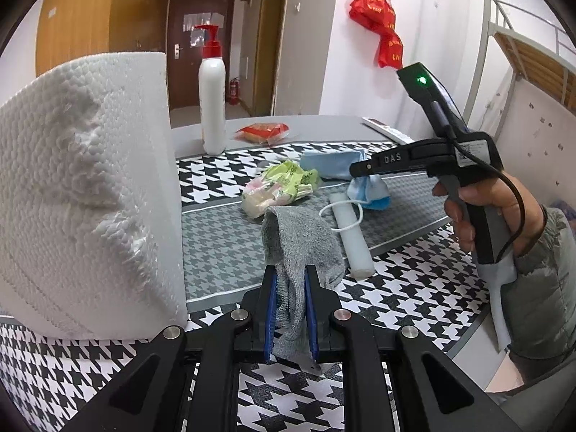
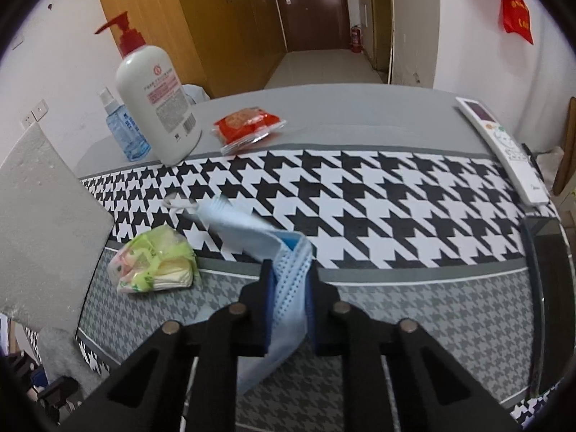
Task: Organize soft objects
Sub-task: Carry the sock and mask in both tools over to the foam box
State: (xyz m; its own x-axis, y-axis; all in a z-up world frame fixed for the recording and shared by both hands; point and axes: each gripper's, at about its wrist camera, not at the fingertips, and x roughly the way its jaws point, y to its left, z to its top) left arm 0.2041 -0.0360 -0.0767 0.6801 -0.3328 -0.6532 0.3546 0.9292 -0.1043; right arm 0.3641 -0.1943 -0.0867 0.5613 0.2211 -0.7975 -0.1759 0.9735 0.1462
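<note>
A grey sock (image 1: 302, 237) stands up from between the blue pads of my left gripper (image 1: 291, 273), which is shut on it, above the houndstooth mat (image 1: 414, 288). My right gripper (image 2: 289, 270) is shut on a light blue face mask (image 2: 288, 288). The mask hangs below the jaws and trails back to the left. In the left wrist view the right gripper (image 1: 354, 170) points left over the mat, held by a hand, with the mask (image 1: 370, 194) drooping under its tip. A white ear loop lies across a white cylinder (image 1: 354, 237).
A large paper towel roll (image 1: 86, 187) stands close on the left. A green tissue pack (image 2: 154, 262) lies mid-mat. Behind are a white pump bottle (image 2: 158, 104), a small blue bottle (image 2: 124, 133), a red snack packet (image 2: 248, 126) and a remote (image 2: 500, 144) at the right edge.
</note>
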